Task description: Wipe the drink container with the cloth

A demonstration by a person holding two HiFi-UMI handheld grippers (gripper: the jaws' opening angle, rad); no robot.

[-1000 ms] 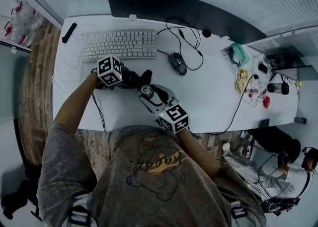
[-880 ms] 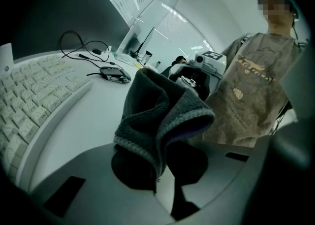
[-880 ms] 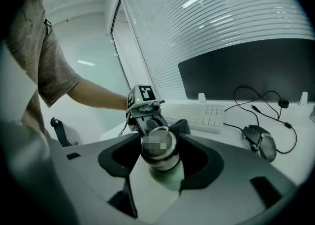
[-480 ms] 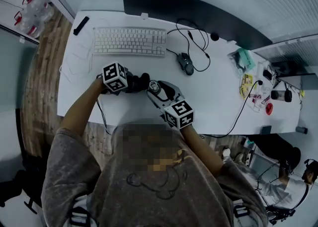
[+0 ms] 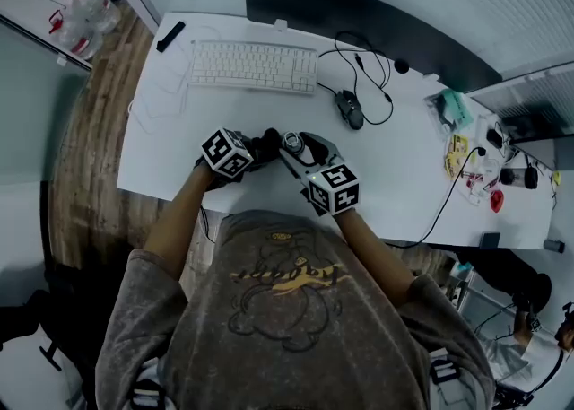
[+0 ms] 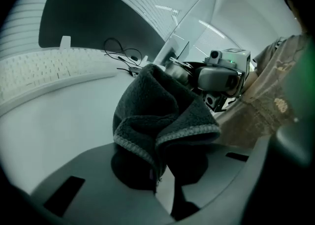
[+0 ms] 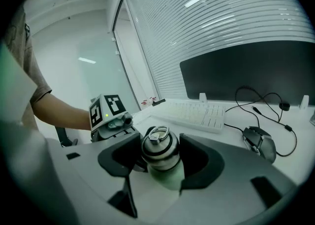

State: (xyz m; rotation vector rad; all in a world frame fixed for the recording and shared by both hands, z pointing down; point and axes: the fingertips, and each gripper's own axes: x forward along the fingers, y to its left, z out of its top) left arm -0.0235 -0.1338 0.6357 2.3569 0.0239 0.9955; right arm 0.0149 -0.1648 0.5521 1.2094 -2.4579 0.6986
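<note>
Drink container (image 7: 160, 162) vert., cap (image 7: 156, 143) up.

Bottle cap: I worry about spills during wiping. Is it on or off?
On: the ring-handled cap sits atop the bottle held between the right gripper's jaws.

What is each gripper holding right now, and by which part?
The left gripper pinches the dark cloth by a bunched fold. The right gripper clamps the drink bottle across its upper body, just below the ring-topped cap.
</note>
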